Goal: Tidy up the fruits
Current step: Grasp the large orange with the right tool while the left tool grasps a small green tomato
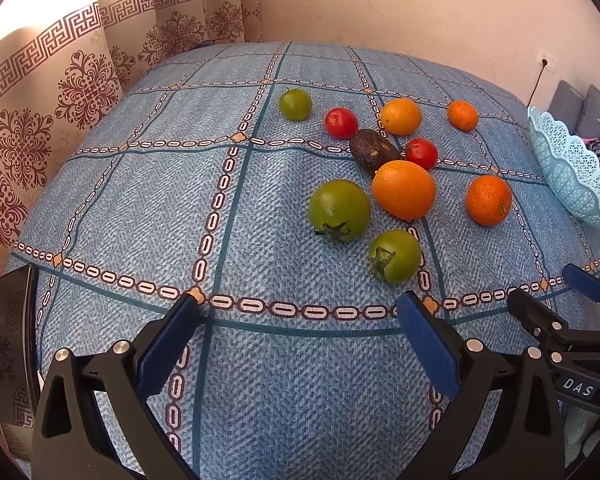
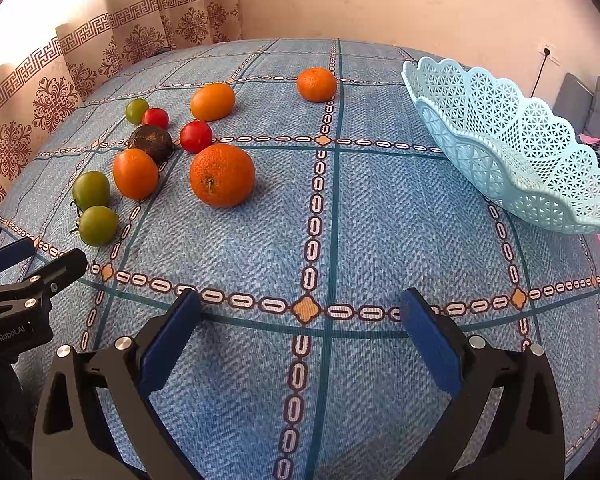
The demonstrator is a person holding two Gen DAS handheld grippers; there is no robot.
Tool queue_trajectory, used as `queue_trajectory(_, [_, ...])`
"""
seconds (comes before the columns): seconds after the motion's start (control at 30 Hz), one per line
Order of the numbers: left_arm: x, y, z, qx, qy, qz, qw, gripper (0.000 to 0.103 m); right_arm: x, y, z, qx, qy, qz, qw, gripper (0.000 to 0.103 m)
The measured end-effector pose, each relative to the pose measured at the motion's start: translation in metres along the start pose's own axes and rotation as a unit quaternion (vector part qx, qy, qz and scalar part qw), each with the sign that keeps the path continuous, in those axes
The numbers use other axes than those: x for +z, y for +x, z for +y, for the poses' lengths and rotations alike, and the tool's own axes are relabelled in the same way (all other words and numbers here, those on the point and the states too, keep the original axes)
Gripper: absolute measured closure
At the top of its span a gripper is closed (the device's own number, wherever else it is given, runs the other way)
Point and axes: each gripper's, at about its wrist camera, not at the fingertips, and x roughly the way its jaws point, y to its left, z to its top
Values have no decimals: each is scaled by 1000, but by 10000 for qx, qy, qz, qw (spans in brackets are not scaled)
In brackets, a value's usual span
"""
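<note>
Nearest the lens, the left gripper hangs low over the blue patterned tablecloth, fingers spread wide, nothing between them. The right gripper matches it, released and empty.

Biggest thing on show: one pale blue lattice basket, tipped up on the right side of the cloth, well apart from the fruit; its far rim is cut off in the left wrist view.

Now the count, ten fruits, all loose on the cloth. Four oranges: the big orange, a smooth one, another behind, and a small one alone at the back. Three green tomatoes: two close together at the front, one far back. One dark avocado, partly hidden behind the smooth orange. Two red tomatoes, flanking it.

Patterned curtains at left.
</note>
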Motion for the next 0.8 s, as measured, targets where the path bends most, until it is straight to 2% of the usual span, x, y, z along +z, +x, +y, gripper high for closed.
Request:
queue_trajectory(0.23, [3,-8,0,51,93,-131,9999,5,13,-2,7,250,-81,-143,9996,3])
queue_trajectory(0.4, [9,-10,7,83,48,-193,9998,5,29,0,15,400,-213,-248,9987,13])
queue_trajectory(0.53, [12,-12,8,-71,10,-195,9998,7,44,7,20,626,-221,-230,9975,22])
queue_trajectory(0.8, [12,-10,-7,-387,187,-133,9990,21,60,27,27,918,-265,-127,9953,40])
